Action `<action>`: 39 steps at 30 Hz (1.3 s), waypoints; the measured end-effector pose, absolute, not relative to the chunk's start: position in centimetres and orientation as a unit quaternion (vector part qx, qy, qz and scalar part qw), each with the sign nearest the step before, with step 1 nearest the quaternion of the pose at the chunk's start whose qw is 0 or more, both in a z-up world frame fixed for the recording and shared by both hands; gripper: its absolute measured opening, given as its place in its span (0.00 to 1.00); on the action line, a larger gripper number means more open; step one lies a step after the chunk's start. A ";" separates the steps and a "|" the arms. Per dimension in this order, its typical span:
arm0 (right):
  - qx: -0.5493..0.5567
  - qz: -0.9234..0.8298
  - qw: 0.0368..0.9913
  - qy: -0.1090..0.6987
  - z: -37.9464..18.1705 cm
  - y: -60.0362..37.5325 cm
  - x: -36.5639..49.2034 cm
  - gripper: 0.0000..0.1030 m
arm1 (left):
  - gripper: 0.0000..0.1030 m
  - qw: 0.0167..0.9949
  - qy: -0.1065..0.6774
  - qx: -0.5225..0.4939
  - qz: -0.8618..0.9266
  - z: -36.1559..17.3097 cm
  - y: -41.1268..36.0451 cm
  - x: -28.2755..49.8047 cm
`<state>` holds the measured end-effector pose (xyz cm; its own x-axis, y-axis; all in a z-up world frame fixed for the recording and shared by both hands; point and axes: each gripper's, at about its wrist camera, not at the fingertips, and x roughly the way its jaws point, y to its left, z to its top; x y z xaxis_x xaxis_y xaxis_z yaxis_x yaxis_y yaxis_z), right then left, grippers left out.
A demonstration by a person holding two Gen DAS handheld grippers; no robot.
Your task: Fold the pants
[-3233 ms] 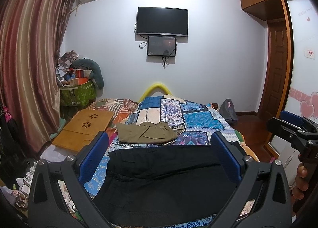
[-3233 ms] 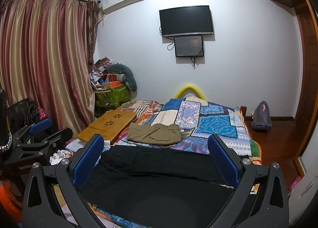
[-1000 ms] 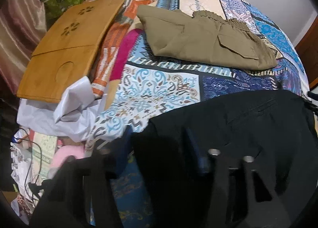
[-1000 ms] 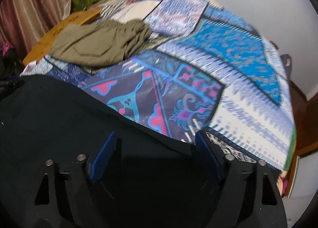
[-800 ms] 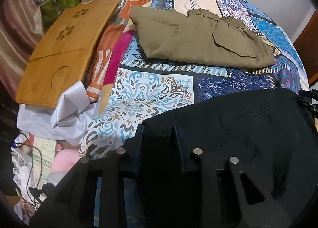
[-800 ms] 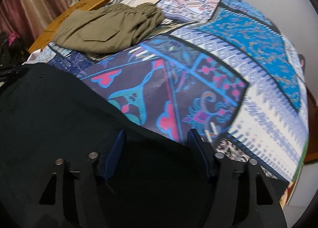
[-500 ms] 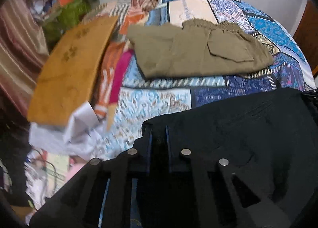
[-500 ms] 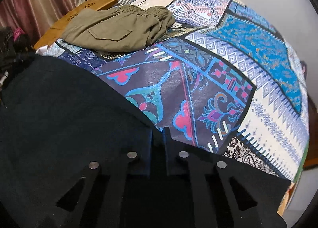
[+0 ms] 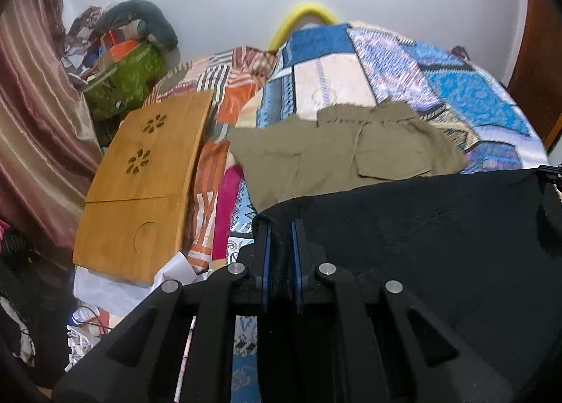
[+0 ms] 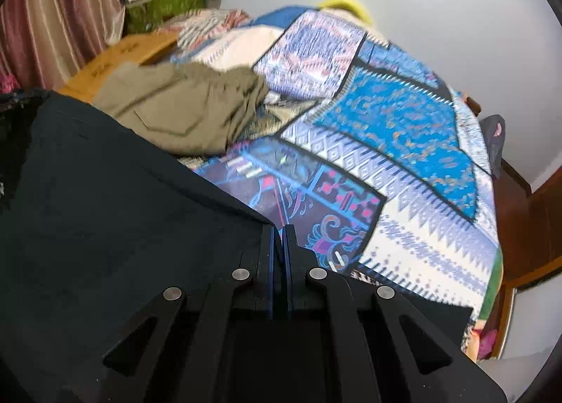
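Black pants (image 9: 421, 238) lie spread across the near end of the bed and also fill the left of the right wrist view (image 10: 116, 199). My left gripper (image 9: 280, 227) is shut on the pants' left far corner, with cloth pinched between the blue pads. My right gripper (image 10: 279, 231) is shut on the pants' right far corner. The held edge is lifted and its top reaches the folded olive pants (image 9: 344, 153).
The olive pants (image 10: 182, 104) lie on the patchwork bedspread (image 10: 404, 129) beyond the black ones. A wooden lap tray (image 9: 144, 185) lies at the bed's left side. Clutter and a green bag (image 9: 130, 76) stand by the curtain. A wooden door frame (image 10: 527, 220) is at right.
Both grippers came down onto the black pants' far corners, shut on them, and now lift the edge up and forward toward the olive pants.
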<state>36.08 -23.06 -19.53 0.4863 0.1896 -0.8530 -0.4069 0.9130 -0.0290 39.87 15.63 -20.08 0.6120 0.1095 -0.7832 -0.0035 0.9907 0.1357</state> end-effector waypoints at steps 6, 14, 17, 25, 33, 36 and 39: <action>-0.091 0.178 0.871 0.449 -15.9 -23.8 32.1 0.04 | 0.09 0.912 0.407 0.050 0.018 -16.3 15.3 34.7; -0.068 0.184 0.891 0.410 -11.6 -24.4 24.7 0.04 | 0.09 0.926 0.374 0.049 0.012 -12.7 14.8 26.3; -0.059 0.187 0.895 0.401 -10.8 -24.6 22.1 0.03 | 0.09 0.928 0.369 0.045 0.010 -12.3 14.8 23.1; -0.074 0.201 0.896 0.388 -10.5 -24.3 16.7 0.03 | 0.09 0.926 0.375 0.054 0.005 -13.6 13.9 16.8; -0.077 0.207 0.884 0.412 -12.5 -22.9 20.1 0.30 | 0.08 0.925 0.375 0.056 0.010 -14.0 13.8 17.0; -0.100 0.203 0.886 0.405 -13.2 -22.1 21.9 0.54 | 0.09 0.924 0.377 0.060 0.015 -14.1 14.1 17.8; -0.130 0.206 0.881 0.406 -14.1 -21.2 24.3 0.54 | 0.09 0.923 0.378 0.064 0.018 -14.4 14.5 18.3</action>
